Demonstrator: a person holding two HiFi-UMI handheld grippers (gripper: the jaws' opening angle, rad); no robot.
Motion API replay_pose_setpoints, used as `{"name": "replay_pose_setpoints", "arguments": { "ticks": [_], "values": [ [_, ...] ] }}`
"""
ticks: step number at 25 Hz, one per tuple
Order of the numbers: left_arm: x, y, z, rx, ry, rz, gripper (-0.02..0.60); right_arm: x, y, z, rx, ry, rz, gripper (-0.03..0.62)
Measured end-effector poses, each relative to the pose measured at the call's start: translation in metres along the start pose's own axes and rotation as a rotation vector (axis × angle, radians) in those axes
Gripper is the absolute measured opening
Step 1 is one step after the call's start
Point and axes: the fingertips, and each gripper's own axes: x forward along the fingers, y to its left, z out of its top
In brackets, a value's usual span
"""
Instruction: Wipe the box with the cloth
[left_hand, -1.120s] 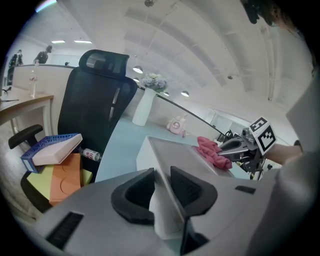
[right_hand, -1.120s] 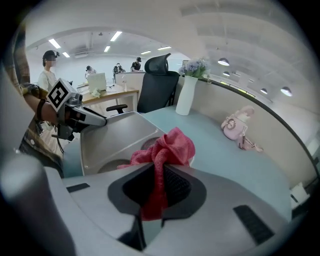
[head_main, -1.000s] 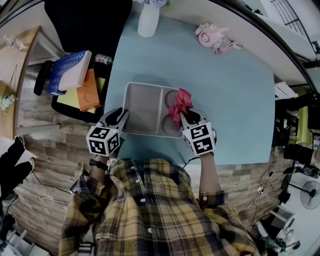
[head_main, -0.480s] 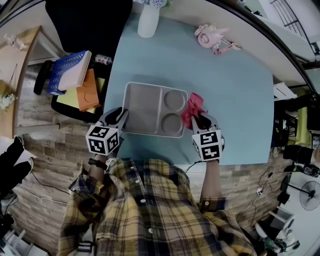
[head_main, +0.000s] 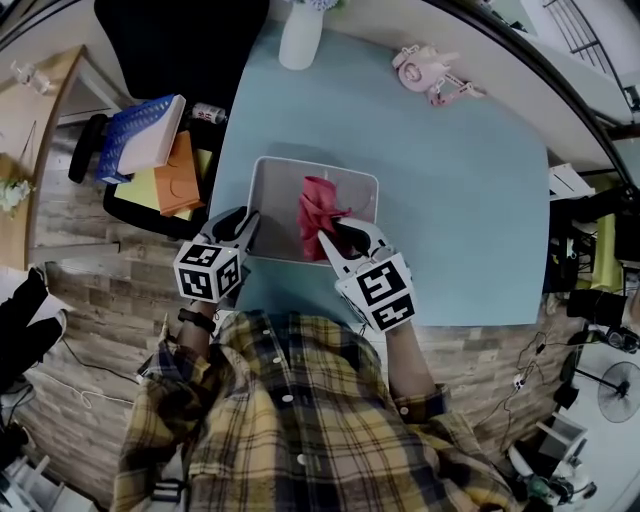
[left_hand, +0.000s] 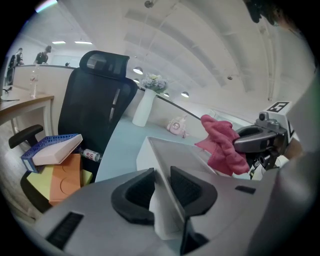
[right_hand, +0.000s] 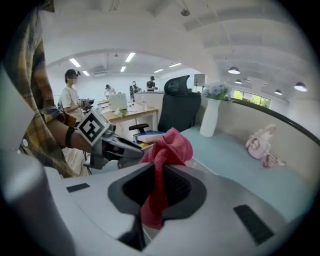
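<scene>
a: where's the box (head_main: 275, 205)?
b: on the blue table (head_main: 460, 200). its near left wall is pinched in the left gripper (head_main: 240, 228), likely so it won't slide during wiping.
a: and the cloth (head_main: 318, 212)?
b: bunched over the box's inside, clamped tight in the right gripper (head_main: 335, 232). can't tell if it touches. the white vase (head_main: 300, 40) stands well beyond the box.

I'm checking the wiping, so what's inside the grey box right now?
Only the red cloth, shut in the right tongs, shows within the box. The box floor beneath the cloth is covered.
</scene>
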Motion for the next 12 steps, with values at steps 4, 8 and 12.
{"name": "replay_pose_setpoints", "arguments": {
  "ticks": [4, 8, 12],
  "values": [
    [0.0, 0.001, 0.0, 0.001, -0.002, -0.003, 0.098, 0.028, 0.041, 0.007, -0.022, 0.007, 0.124, 0.054],
    [-0.001, 0.0, 0.0, -0.002, -0.006, -0.002, 0.098, 0.048, 0.066, 0.004, -0.061, 0.062, 0.177, 0.054],
    [-0.001, 0.0, 0.0, -0.005, -0.008, -0.006, 0.098, 0.06, 0.073, -0.004, -0.085, 0.133, 0.192, 0.054]
  ]
}}
